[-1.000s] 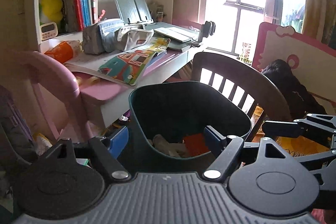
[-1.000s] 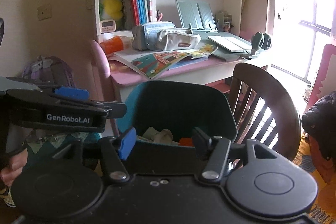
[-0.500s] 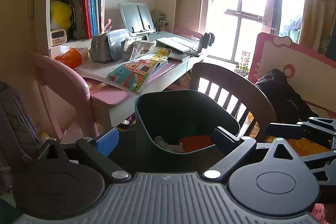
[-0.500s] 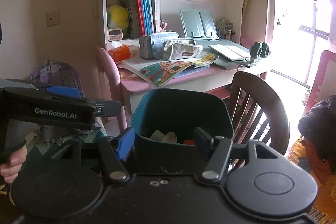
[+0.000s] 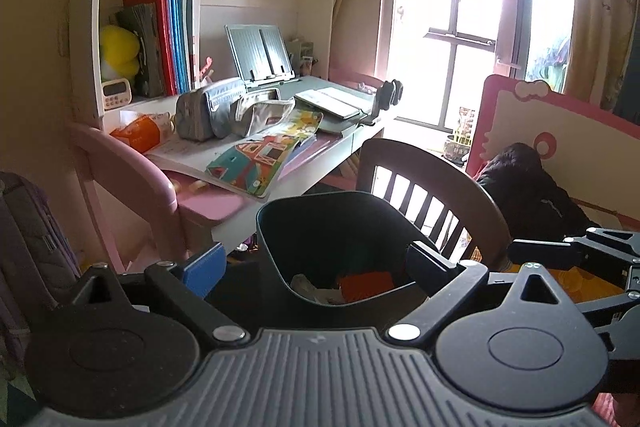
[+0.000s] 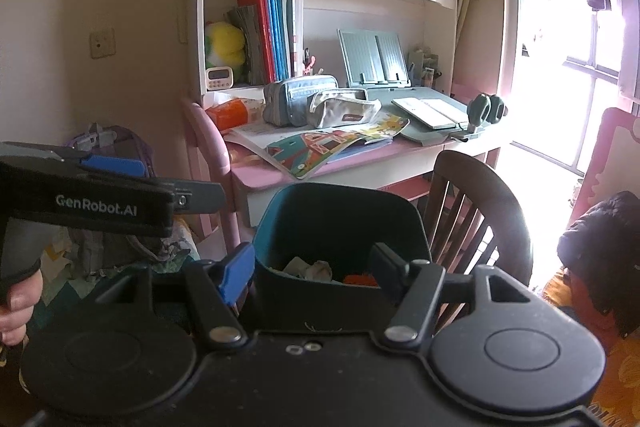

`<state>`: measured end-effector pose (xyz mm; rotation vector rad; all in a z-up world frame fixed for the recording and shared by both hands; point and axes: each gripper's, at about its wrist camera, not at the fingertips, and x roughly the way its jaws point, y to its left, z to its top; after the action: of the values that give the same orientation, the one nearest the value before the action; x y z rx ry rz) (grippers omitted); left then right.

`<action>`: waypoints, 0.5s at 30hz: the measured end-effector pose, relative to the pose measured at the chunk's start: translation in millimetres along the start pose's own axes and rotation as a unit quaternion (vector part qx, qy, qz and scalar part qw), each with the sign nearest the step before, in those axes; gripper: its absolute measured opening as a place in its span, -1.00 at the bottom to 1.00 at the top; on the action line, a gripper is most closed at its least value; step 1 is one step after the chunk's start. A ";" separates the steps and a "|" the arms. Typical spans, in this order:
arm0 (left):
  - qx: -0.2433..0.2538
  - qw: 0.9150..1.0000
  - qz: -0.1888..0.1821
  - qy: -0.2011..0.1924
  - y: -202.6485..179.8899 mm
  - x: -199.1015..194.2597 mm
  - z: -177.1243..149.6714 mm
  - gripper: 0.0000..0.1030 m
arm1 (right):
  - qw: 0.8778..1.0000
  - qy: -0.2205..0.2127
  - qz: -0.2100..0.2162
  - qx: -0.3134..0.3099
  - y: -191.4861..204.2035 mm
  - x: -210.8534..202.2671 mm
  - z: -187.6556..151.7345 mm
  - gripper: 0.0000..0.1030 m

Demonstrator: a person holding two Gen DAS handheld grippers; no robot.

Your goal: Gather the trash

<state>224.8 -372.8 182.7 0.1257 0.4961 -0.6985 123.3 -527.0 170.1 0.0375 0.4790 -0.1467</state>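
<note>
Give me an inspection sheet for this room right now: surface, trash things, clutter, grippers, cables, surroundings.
Surface: pink-edged desk, crowded.
Job's things: dark trash bin in front of the desk, holding crumpled paper and an orange scrap.
Clutter: open picture book, two pencil cases, orange packet, timer and yellow plush toy on the shelf.
Grippers: left gripper open, jaws have just been opening, nothing between the pads; right gripper open, jaws have just been opening, empty. Both frame the bin.
Cables: nothing seen.
Surroundings: wooden chair beside the bin, backpack on the left, bright window with hanging clothes.
</note>
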 end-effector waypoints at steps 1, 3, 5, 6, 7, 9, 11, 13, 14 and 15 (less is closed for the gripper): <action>0.000 1.000 0.001 -0.001 0.0 -1.7 0.5 0.90 | 1.000 -0.001 0.000 0.000 0.2 -1.6 0.3 0.25; -0.001 1.000 0.002 -0.004 -0.3 -5.6 1.1 0.90 | 1.000 -0.003 -0.002 -0.001 0.7 -5.1 0.6 0.25; -0.001 1.000 0.003 -0.007 -0.9 -9.4 1.7 0.90 | 1.000 -0.005 -0.002 0.000 1.0 -8.8 0.7 0.26; 0.000 1.000 0.003 -0.009 -1.5 -11.3 1.7 0.90 | 1.000 -0.006 -0.002 0.000 0.8 -10.9 0.7 0.26; 0.000 1.000 0.003 -0.010 -1.9 -12.7 1.8 0.90 | 1.000 -0.007 -0.002 -0.001 0.8 -12.4 0.8 0.26; 0.000 1.000 0.004 -0.013 -2.4 -16.0 1.6 0.90 | 1.000 -0.007 -0.002 0.000 1.0 -15.1 0.9 0.26; 0.000 1.000 0.002 -0.015 -3.2 -19.2 0.9 0.90 | 1.000 -0.008 -0.002 -0.001 1.4 -17.2 0.9 0.26; 0.000 1.000 0.003 -0.016 -4.0 -22.8 -0.3 0.90 | 1.000 -0.008 -0.001 -0.003 2.0 -18.2 1.4 0.27; 0.001 1.000 0.003 -0.016 -4.4 -24.5 -1.1 0.90 | 1.000 -0.008 -0.001 -0.005 2.7 -18.7 1.9 0.27; 0.001 1.000 0.003 -0.017 -4.0 -25.6 -1.5 0.90 | 1.000 -0.009 -0.001 -0.005 3.4 -19.9 1.9 0.27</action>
<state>204.9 -360.4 193.8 0.1173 0.4629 -0.6952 107.2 -521.1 181.0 0.0252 0.4621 -0.1462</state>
